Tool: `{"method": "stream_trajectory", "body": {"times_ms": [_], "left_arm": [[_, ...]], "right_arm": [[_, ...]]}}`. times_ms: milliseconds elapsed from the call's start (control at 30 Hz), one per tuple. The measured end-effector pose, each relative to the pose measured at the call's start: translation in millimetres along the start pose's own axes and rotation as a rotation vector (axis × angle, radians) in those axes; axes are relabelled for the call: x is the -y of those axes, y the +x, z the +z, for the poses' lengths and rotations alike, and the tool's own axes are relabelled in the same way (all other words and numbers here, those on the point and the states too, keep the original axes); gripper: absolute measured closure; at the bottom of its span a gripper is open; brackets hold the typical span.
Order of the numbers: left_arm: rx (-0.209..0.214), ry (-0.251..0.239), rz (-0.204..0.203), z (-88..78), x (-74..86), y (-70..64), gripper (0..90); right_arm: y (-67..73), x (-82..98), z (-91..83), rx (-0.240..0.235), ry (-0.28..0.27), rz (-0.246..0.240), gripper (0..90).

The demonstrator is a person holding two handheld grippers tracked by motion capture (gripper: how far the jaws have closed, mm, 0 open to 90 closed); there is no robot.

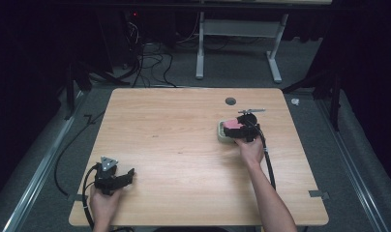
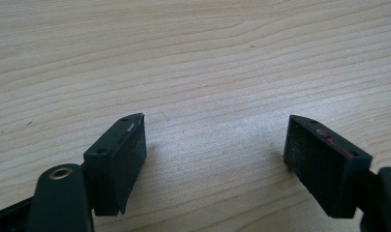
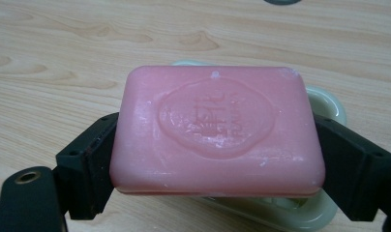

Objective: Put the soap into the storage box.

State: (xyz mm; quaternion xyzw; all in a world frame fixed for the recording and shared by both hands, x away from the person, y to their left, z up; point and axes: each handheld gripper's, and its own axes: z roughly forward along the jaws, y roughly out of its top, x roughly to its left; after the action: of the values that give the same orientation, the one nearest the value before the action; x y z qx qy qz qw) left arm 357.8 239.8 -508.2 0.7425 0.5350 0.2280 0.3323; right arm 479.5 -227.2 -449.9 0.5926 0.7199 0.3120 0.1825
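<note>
A pink bar of soap (image 3: 217, 130) with an embossed oval is clamped between the jaws of my right gripper (image 3: 218, 159), just above a pale green soap dish (image 3: 324, 104). In the high view the right gripper (image 1: 242, 129) holds the soap (image 1: 232, 124) over the dish (image 1: 223, 135) right of the table's centre. My left gripper (image 1: 123, 178) rests near the front left corner. Its jaws stand wide apart in the left gripper view (image 2: 215, 162), with bare wood between them.
The wooden table (image 1: 184, 145) has a dark round grommet (image 1: 230, 101) near its far edge. Cables lie on the floor beyond the table, and a white desk frame (image 1: 237, 43) stands behind it.
</note>
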Motion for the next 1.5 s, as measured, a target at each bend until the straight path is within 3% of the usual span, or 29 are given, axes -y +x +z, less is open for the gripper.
{"method": "stream_trajectory", "body": {"times_ms": [767,1200,1500], "left_arm": [[0.000,-0.001,-0.002,0.1,0.0,0.0,23.6],[0.000,-0.002,-0.002,0.1,0.0,0.0,23.6],[0.000,-0.001,0.000,0.1,0.0,0.0,23.6]], "right_arm": [[-1.2,2.3,19.4,0.025,0.031,0.019,13.5],[-3.4,3.5,23.9,0.034,0.041,0.041,13.2],[-2.2,3.0,21.5,0.045,0.028,0.028,13.1]]}}
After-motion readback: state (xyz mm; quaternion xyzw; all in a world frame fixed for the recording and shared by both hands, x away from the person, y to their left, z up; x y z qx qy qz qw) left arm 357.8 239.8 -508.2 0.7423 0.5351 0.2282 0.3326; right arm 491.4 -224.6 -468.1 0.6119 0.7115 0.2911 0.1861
